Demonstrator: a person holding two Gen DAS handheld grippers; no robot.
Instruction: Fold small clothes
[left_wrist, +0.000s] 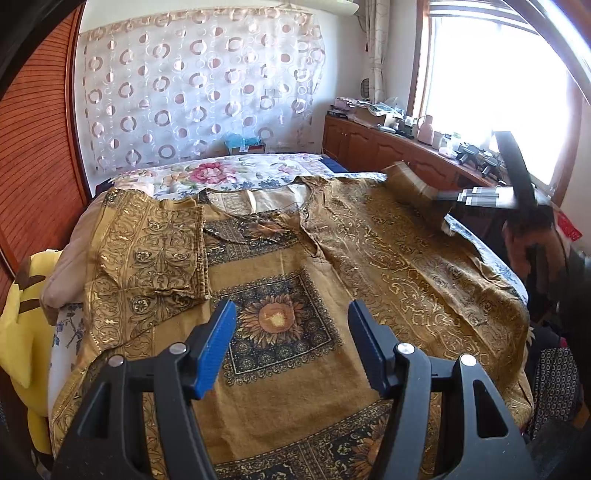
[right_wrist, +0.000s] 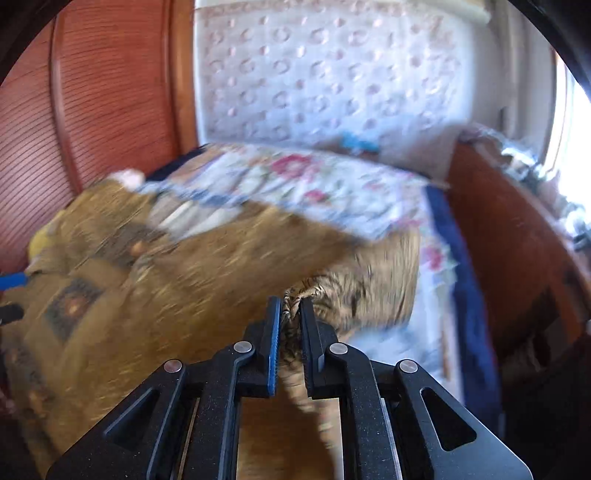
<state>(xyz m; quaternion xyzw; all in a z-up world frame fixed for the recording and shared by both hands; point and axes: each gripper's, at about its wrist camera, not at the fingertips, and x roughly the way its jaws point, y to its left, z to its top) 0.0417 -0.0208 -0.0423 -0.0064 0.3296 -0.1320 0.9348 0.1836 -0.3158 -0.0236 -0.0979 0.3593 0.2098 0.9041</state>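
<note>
While the mustard-gold garment (left_wrist: 295, 266) lies spread flat over the bed (left_wrist: 236, 171), with its dark sunflower square (left_wrist: 279, 319) roughly in the middle, most of what's going on is over at its window-side edge. That's where the right gripper (right_wrist: 291, 314) has its two jaws pinched nearly together on a bunched bit of the gold patterned cloth, and you can see the fabric squeezed between the blue pads (right_wrist: 272, 343). From the other camera that same gripper (left_wrist: 458, 197) shows up as a blurry dark shape with a flap of the garment (left_wrist: 410, 186) lifted off the bed at the far corner, near the wooden cabinet (left_wrist: 373, 146).

The left gripper (left_wrist: 291, 332) hangs over the near part of the garment, right above the sunflower square, jaws standing well apart and nothing between them. It isn't touching the cloth as far as I can tell.

On the side of the garment away from the window, one sleeve (left_wrist: 155, 251) is already folded in over the body. Beyond the neckline there's a floral quilt (left_wrist: 221, 173), and a yellow plush toy (left_wrist: 22, 325) sits off the bed's edge beside the folded sleeve. The right wrist view is pretty smeared, so finer detail there is a wash.
</note>
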